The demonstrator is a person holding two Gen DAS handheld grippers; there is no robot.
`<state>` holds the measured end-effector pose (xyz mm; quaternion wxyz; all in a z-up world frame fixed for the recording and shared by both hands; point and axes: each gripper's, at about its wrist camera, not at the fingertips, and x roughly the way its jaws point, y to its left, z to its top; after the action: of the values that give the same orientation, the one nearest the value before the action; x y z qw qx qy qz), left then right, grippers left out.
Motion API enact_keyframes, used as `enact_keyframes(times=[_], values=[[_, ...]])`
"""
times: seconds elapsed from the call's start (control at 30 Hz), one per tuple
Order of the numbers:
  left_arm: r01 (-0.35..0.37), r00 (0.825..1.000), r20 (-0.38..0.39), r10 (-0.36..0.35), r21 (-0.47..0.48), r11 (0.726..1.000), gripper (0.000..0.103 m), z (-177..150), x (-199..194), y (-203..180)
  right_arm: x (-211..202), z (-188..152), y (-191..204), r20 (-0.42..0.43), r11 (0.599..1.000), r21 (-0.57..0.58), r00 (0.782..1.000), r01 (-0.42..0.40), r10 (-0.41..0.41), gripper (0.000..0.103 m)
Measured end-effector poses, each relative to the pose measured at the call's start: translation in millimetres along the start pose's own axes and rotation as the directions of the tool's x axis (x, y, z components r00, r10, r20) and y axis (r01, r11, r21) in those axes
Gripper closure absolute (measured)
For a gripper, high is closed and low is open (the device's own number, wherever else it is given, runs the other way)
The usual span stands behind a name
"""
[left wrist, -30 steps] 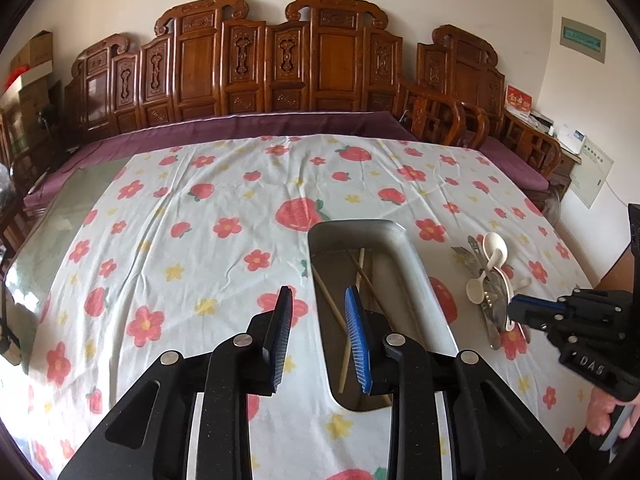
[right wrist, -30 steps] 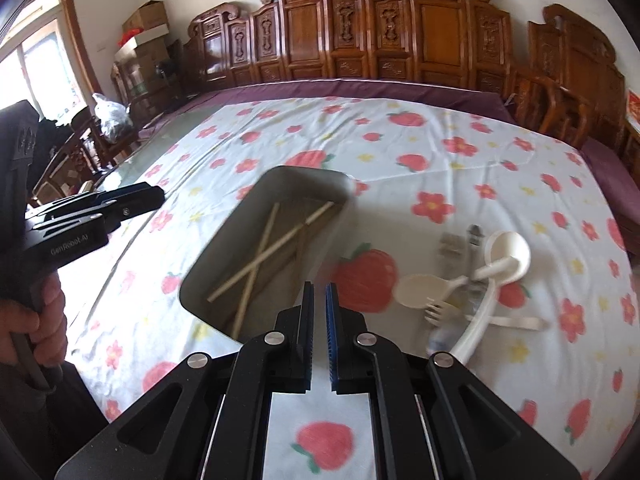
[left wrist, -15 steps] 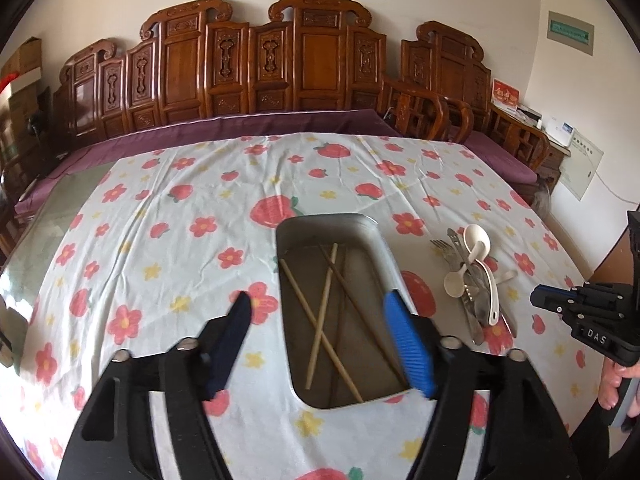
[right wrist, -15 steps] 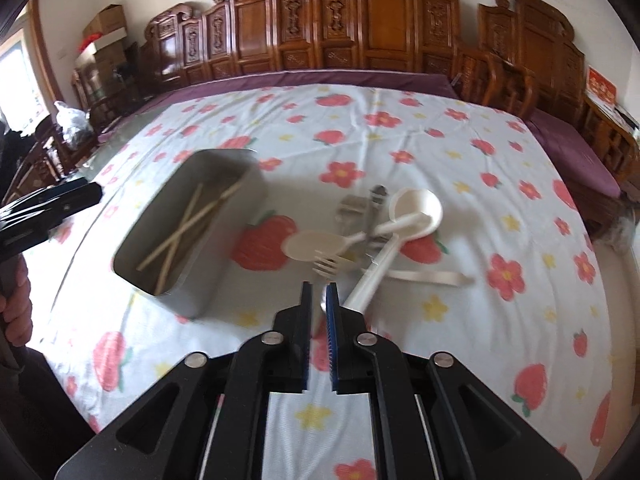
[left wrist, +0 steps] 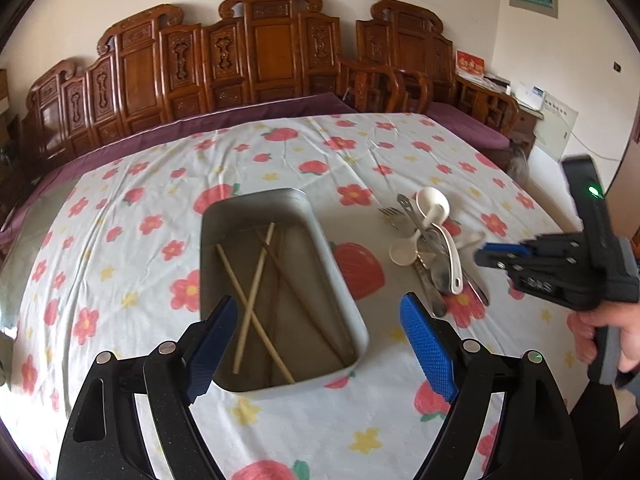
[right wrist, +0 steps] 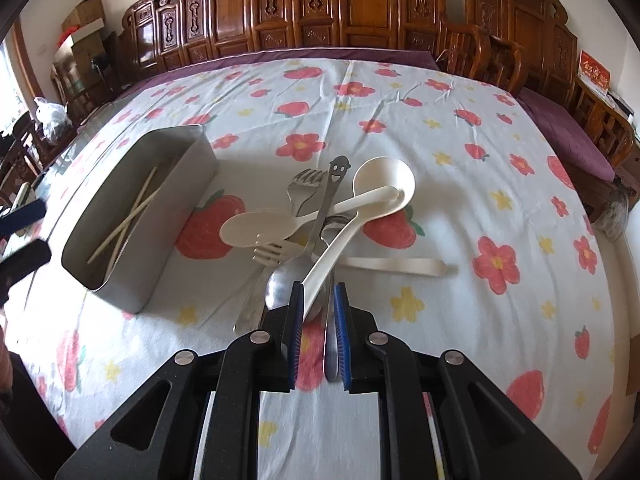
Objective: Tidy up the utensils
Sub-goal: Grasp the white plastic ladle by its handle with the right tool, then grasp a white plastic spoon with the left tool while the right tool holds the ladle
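Right gripper now lowered over utensil pile, fingers opening around white ladle handle, left gripper spreading wide above metal tray holding about 4 chopsticks, floral surface.

In my left view the tray sits centre frame on the cloth, chopsticks crossed inside it. The utensil pile lies right of the tray, apart from it. Chairs line the top, behind the table.
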<state>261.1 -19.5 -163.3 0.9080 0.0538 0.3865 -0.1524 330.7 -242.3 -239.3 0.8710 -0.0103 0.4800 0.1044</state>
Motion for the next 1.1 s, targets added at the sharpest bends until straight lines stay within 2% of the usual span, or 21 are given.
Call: enact_keyframes(times=[0.13,0.27,0.6,0.7,0.87,1.1], values=[[0.013,1.000,-0.008,-0.013,0.010,1.000,0.023,-1,1,-6,14,7,-4,-0.010,0.999,0.031,1.000,-0.013,0.014,0.079],[0.016,1.000,-0.013,-0.016,0.028,0.999,0.023,-1,4,-14,31,16,-11,-0.028,0.995,0.091,0.998,-0.049,0.052,0.079],[0.026,1.000,-0.018,-0.026,0.033,0.999,0.023,-4,5,-17,52,21,-27,-0.060,0.982,0.179,0.996,-0.055,0.066,0.079],[0.030,0.999,-0.017,-0.029,0.031,0.999,0.023,-4,4,-18,53,22,-26,-0.062,0.985,0.166,0.997,-0.038,0.049,0.083],[0.031,0.999,-0.015,-0.031,0.036,0.999,0.023,-5,2,-20,48,23,-27,-0.053,0.987,0.160,0.998,-0.007,0.016,0.098],[0.025,0.999,-0.024,-0.024,0.043,0.999,0.023,-3,4,-24,24,24,-43,-0.007,0.988,0.152,1.000,0.019,-0.018,0.098]])
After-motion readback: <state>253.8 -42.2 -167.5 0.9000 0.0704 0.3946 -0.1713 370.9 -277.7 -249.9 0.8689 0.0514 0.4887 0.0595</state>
